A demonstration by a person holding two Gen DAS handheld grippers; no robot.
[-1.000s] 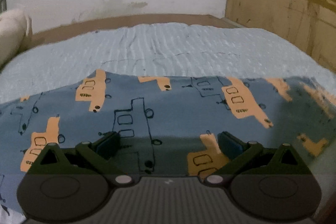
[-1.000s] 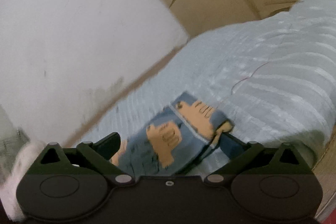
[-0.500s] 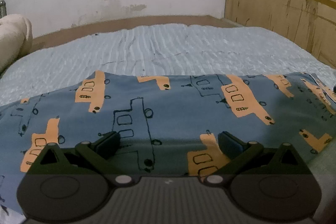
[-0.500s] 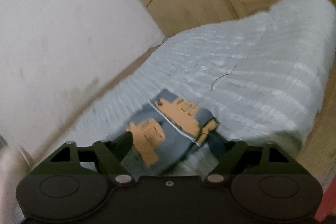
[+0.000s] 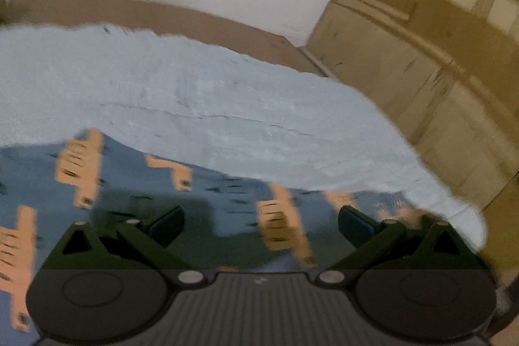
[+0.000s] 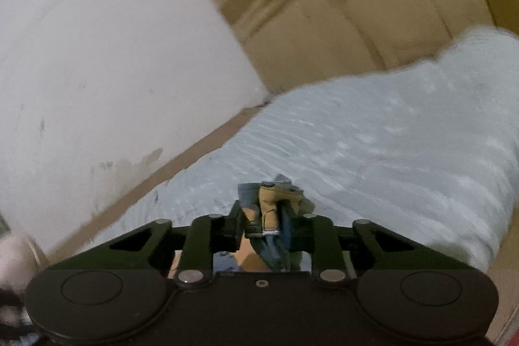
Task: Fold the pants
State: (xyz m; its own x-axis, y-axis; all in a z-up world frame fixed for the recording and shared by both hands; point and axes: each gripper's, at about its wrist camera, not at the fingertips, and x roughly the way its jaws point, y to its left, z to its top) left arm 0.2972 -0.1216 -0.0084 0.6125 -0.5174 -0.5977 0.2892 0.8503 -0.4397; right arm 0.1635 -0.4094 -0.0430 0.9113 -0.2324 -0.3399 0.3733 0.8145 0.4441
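**Fold barely begun: one edge pinched, most of the pants still flat**

We have the right tool (image 6: 264, 222) clamped on a bunched edge of the pants (image 6: 271, 200), with a small tuft of blue-and-orange fabric poking out past the fingers above the bed (image 6: 373, 151). Our left tool (image 5: 261, 218) is spread wide apart and holds nothing; it hangs over the pants (image 5: 136, 184), which lie spread on the pale blue bedcover in that view. The view is blurred, so we cannot tell which part of the garment sits beneath it or whether any crease is set. We judge the task to be at an early stage: a grip is made on one end, but carrying it across, laying it down and smoothing all remain.
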